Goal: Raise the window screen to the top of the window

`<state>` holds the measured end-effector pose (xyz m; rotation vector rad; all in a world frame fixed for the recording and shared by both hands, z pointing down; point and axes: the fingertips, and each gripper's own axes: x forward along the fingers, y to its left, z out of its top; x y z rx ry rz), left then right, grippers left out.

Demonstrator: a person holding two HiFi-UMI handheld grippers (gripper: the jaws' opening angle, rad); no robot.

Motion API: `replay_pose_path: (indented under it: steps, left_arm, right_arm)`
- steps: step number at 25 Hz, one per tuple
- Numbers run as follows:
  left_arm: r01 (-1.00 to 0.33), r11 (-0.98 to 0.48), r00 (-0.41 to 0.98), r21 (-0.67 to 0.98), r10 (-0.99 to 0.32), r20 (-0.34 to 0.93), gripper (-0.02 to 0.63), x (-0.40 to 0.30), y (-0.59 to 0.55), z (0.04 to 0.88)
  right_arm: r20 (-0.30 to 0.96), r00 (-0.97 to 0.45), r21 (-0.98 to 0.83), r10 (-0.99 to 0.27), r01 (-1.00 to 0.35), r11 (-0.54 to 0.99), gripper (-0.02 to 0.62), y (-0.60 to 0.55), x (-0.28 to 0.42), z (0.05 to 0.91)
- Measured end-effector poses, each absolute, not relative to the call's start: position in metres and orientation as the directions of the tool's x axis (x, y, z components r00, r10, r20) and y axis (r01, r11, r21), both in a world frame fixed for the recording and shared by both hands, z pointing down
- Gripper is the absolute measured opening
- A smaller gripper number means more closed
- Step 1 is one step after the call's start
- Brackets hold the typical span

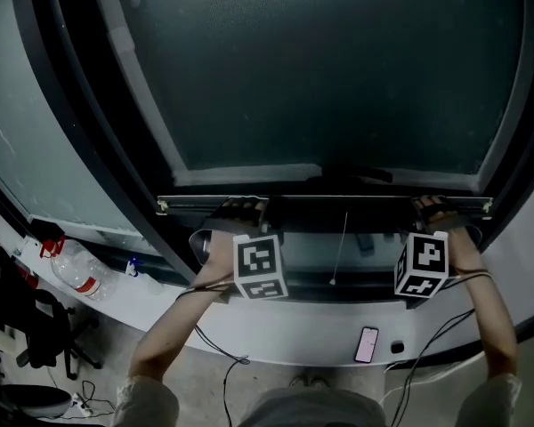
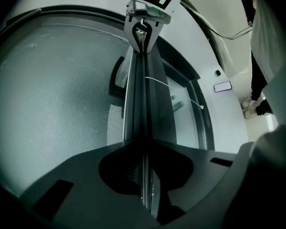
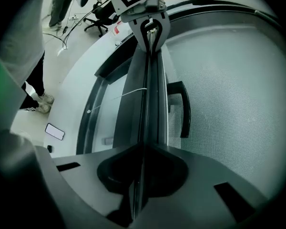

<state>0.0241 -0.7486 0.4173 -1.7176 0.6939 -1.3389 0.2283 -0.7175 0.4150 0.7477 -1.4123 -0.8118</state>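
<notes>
The window screen's grey mesh [image 1: 320, 69] ends below in a thin dark bottom bar [image 1: 338, 205] that runs level across the window. My left gripper [image 1: 245, 210] grips the bar near its left end, and my right gripper [image 1: 436, 210] grips it near its right end. In the left gripper view the jaws of the left gripper [image 2: 145, 149] are closed onto the bar [image 2: 140, 94], with the right gripper [image 2: 144, 30] at the bar's far end. In the right gripper view the right gripper [image 3: 143, 149] is likewise shut on the bar [image 3: 150, 94].
A pull cord [image 1: 340, 247] hangs from the bar's middle. A black handle [image 3: 183, 109] sits on the frame behind the mesh. On the white sill [image 1: 276, 332] lies a phone [image 1: 367, 344]. A water bottle [image 1: 71, 269] and an office chair [image 1: 36, 327] stand at the left.
</notes>
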Motion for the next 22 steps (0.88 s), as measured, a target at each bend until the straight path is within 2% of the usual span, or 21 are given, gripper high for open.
replay_pose_path:
  steps: [6,10,18,22]
  left_arm:
    - [0.032,-0.548,0.293,-0.836,-0.794,0.532,0.041,0.023,-0.749,0.418]
    - [0.067,-0.592,0.262,-0.803,-0.766,0.587,0.023,0.024,-0.748,0.422]
    - [0.103,-0.774,0.221,-0.625,-0.595,0.773,0.02,0.024,-0.744,0.428]
    - [0.1,-0.838,0.25,-0.536,-0.5,0.829,0.018,0.022,-0.743,0.429]
  right_arm:
    - [0.569,-0.047,0.822,-0.821,-0.005,0.57,0.026,-0.718,0.228,0.413]
    - [0.615,-0.068,0.784,-0.786,-0.055,0.618,0.023,-0.717,0.228,0.414]
    - [0.728,-0.032,0.68,-0.685,-0.097,0.727,0.02,-0.714,0.226,0.418]
    - [0.82,-0.04,0.565,-0.57,-0.1,0.819,0.018,-0.712,0.224,0.416]
